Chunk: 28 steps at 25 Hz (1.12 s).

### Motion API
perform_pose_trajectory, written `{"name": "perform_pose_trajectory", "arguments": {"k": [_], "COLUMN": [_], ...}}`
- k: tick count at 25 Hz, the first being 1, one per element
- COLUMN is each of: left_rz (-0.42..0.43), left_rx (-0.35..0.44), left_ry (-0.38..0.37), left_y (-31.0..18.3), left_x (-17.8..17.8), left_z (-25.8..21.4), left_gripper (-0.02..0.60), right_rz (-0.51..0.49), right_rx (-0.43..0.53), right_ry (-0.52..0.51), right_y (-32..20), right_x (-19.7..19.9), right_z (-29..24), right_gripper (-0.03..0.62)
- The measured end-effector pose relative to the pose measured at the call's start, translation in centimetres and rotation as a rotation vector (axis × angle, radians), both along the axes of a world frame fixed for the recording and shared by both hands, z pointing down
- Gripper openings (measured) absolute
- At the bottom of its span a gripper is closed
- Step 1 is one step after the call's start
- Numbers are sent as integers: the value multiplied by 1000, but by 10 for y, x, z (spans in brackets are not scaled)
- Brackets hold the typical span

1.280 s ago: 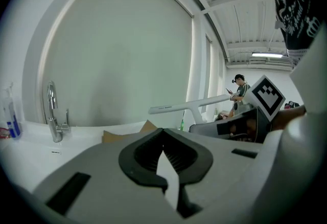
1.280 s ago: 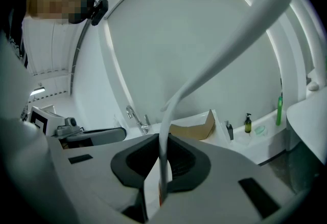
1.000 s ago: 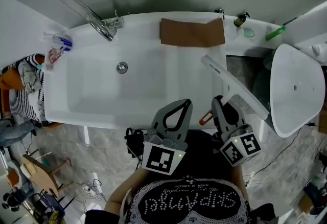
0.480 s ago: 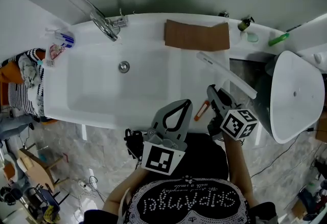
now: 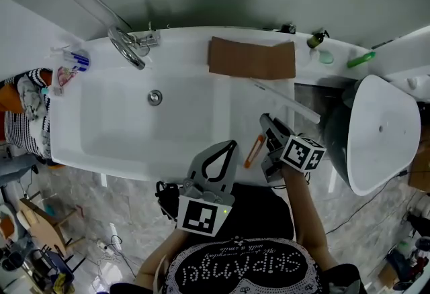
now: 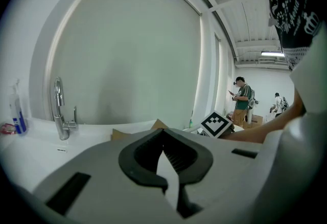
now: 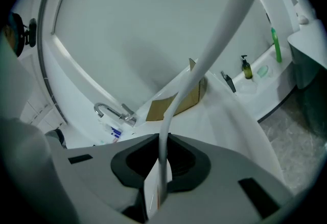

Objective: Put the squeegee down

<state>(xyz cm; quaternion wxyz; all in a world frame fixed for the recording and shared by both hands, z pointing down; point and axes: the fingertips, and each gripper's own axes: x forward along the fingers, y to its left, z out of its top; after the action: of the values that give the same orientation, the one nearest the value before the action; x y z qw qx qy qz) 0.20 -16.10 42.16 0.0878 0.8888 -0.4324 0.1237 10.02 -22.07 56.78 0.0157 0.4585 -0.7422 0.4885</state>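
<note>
White enamel is filling most of the head view: a bathtub is lying across the frame, with a pale rounded fixture standing just beside its right end. Next in size, a brown flat sheet is sitting on the tub's far rim, and a chrome tap is leaning over the rim well to the left of it.

The squeegee is hanging in the air over the right end of the tub, its long white bar slanting just below the brown sheet and its orange handle end showing to the left of the right gripper. In the right gripper view the jaws are clamping narrowly on the squeegee's thin neck, with the bar rising away from the right gripper toward the wall. The left gripper is waiting near the tub's front edge; in its own view the left gripper's tips are meeting with nothing between them.

Smallest, a dark pump bottle and a green tube are resting on the ledge at the far right.

By my reading, the squeegee is being carried but is not yet set down. The next move is calling for a bare, flat spot, probably the rim or the tub floor, then settling the bar fully before the jaws part, so that it is not sliding into the tub.
</note>
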Motion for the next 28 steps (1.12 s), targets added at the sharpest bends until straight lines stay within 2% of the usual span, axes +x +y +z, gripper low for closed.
{"name": "perform_pose_trajectory", "arguments": {"k": [10,17,28], "left_rz": [-34,-26,-64], "left_rx": [-34,-45,-45], "left_ry": [3,-25,9], "left_y": [-7,-6,-8], "left_x": [1,4,2], "left_z": [8,11,11], "left_gripper": [3,4,5], "right_rz": [41,80,81], "right_rx": [-113,-218,-208], "right_ry": [-115,-183,-166], "right_y": [-8,-4,-4], "right_x": [3,6,6], "right_z": [30,47,49], "right_gripper": [51,52,52]}}
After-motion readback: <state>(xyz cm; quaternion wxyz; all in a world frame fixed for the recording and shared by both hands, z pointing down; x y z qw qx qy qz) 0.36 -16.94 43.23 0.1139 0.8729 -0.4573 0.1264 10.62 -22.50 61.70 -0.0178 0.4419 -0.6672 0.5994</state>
